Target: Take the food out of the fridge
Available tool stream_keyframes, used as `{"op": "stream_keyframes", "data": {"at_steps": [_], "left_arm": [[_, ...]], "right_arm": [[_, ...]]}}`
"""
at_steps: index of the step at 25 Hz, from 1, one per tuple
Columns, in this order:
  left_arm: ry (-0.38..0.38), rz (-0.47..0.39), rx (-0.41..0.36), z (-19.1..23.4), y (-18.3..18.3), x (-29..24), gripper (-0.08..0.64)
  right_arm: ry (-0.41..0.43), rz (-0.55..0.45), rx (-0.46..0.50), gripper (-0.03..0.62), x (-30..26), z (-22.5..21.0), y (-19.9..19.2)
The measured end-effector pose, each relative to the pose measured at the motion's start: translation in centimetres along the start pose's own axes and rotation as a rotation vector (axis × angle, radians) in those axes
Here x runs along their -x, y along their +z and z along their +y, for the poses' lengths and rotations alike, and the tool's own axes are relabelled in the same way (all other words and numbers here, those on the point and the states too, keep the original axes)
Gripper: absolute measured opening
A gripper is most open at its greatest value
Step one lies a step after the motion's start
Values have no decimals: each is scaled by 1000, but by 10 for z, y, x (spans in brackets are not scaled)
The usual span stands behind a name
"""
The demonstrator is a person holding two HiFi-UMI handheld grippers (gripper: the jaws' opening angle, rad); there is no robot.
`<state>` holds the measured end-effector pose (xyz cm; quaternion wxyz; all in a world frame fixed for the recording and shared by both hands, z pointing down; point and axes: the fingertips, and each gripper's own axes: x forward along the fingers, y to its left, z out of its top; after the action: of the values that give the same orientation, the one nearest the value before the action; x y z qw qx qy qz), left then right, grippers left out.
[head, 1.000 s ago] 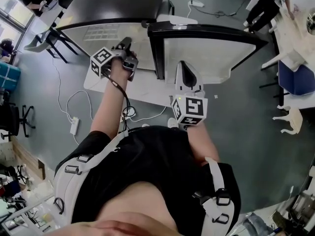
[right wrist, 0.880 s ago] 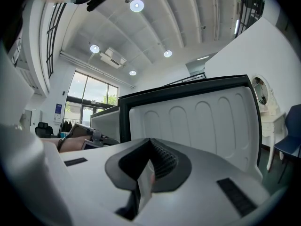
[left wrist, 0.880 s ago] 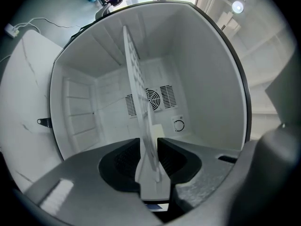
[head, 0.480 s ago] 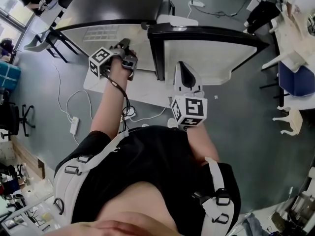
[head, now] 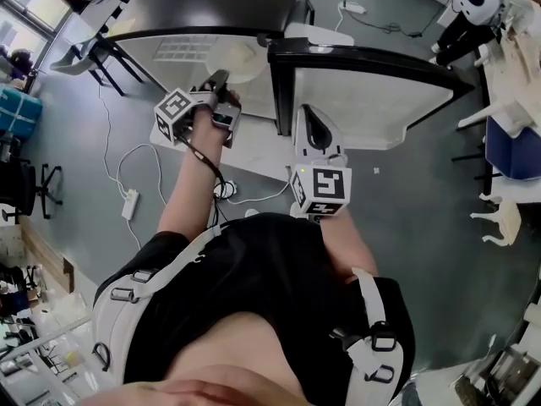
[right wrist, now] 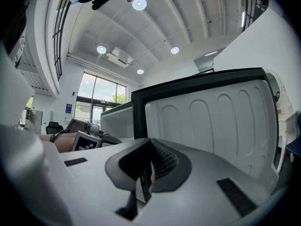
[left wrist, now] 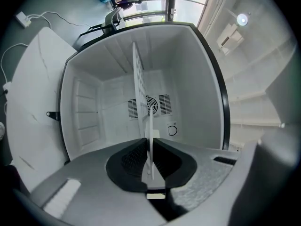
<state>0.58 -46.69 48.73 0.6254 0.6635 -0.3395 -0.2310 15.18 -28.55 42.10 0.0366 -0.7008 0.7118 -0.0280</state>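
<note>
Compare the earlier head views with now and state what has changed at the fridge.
The left gripper, reaching into the fridge, is closing its jaws with the edge of the white shelf between them. Otherwise little changed: the right gripper remains beside the open door, and both arms barely shifted.

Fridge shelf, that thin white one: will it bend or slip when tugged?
The shelf looks thin and slatted: probably light, slightly springy. The left gripper is closing its jaws on its narrow front edge, so it might slip. Nothing visibly rests on it, so it should move easily.
</note>
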Motion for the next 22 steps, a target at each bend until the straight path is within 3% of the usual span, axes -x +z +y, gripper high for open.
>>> {"op": "stream_keyframes", "data": {"at_steps": [10,16,19,22], "left_arm": [[-29,-9,88,3,-11,57,31],[-18,-41,74,-2,-10,105,31],[-12,-62,89,9,-4,126,29],[-2,-83,98,22,2,144,31]], "right_arm": [[139,-8,-17,8,-14,40,-2],[217,-32,-5,8,-24,66,-2],[240,-26,37,8,-31,81,-6],[283,-16,21,8,-34,95,-10]]}}
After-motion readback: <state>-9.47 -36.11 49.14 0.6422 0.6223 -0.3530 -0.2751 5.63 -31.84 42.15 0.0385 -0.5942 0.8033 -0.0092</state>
